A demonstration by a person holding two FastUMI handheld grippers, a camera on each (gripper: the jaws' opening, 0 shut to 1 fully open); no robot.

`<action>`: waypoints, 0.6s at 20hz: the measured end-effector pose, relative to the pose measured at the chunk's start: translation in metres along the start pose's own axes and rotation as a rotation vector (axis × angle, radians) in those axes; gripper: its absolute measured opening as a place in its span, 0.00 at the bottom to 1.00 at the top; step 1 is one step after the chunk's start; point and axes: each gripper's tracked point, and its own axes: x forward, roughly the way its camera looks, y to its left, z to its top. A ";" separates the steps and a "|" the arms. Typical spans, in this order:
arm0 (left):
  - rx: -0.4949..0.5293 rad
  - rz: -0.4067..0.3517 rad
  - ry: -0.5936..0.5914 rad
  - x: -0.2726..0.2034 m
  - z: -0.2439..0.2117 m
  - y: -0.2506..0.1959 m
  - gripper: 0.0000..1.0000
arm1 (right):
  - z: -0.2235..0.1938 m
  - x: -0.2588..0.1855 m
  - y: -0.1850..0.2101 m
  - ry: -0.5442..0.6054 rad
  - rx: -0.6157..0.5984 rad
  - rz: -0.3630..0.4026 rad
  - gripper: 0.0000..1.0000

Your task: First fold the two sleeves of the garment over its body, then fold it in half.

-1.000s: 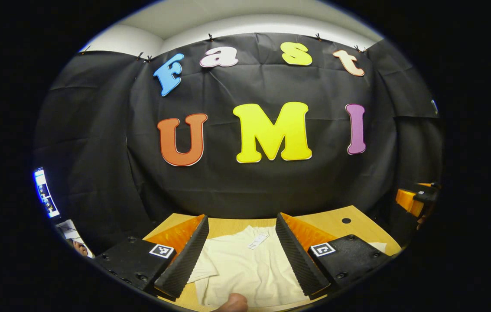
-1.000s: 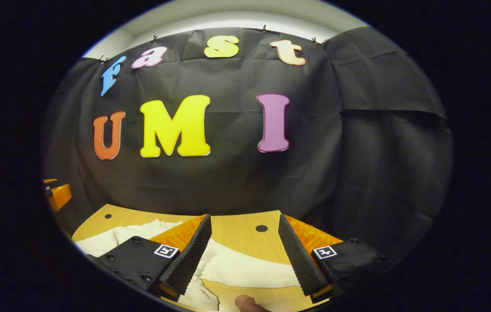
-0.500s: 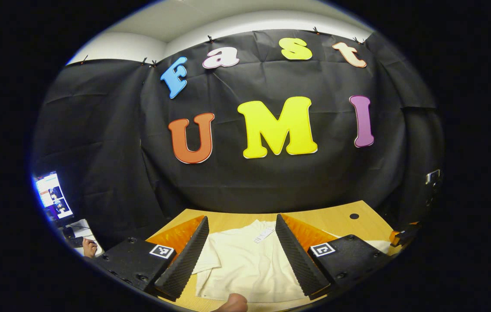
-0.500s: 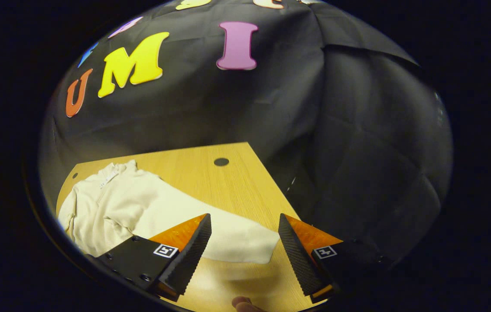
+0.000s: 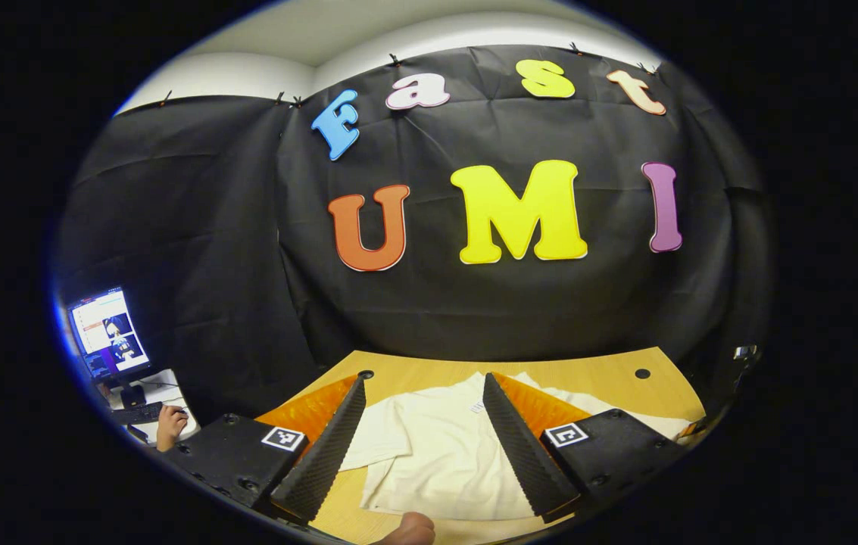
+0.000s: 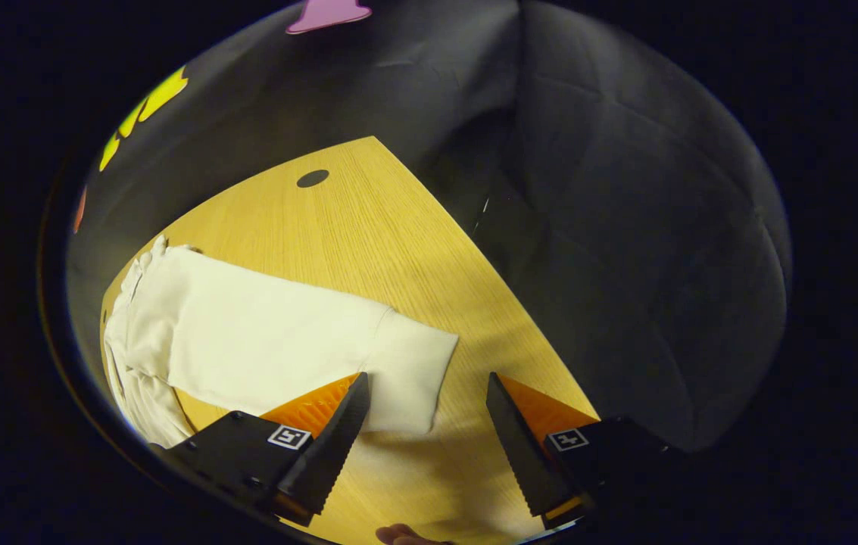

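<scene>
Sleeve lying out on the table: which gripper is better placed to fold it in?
Right. The right gripper hangs open directly over the sleeve, near its cuff. The left gripper, also open, hovers over the garment's body.

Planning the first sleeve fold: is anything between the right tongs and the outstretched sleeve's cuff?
Nothing visible. The right tongs hang open just above the cuff of the sleeve; around it lies bare table.
</scene>
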 end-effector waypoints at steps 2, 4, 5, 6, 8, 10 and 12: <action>0.016 0.004 0.010 0.004 -0.003 0.010 0.99 | -0.004 0.009 0.006 0.035 0.020 -0.018 0.97; 0.022 0.006 0.016 0.008 -0.004 0.024 0.99 | -0.002 0.010 0.008 0.046 0.012 -0.039 0.93; 0.017 0.004 0.017 0.010 -0.004 0.030 0.99 | -0.001 0.011 0.008 0.052 0.008 -0.046 0.92; 0.012 0.007 0.020 0.011 -0.005 0.036 0.99 | -0.002 0.014 0.015 0.072 0.016 -0.034 0.92; 0.006 0.014 0.031 0.017 -0.008 0.045 0.99 | -0.003 0.016 0.016 0.110 0.029 -0.041 0.70; -0.003 0.019 0.040 0.020 -0.012 0.051 0.99 | -0.002 0.016 0.017 0.135 0.031 -0.044 0.74; -0.011 0.028 0.047 0.021 -0.015 0.058 0.99 | -0.002 0.024 0.016 0.138 0.056 -0.045 0.74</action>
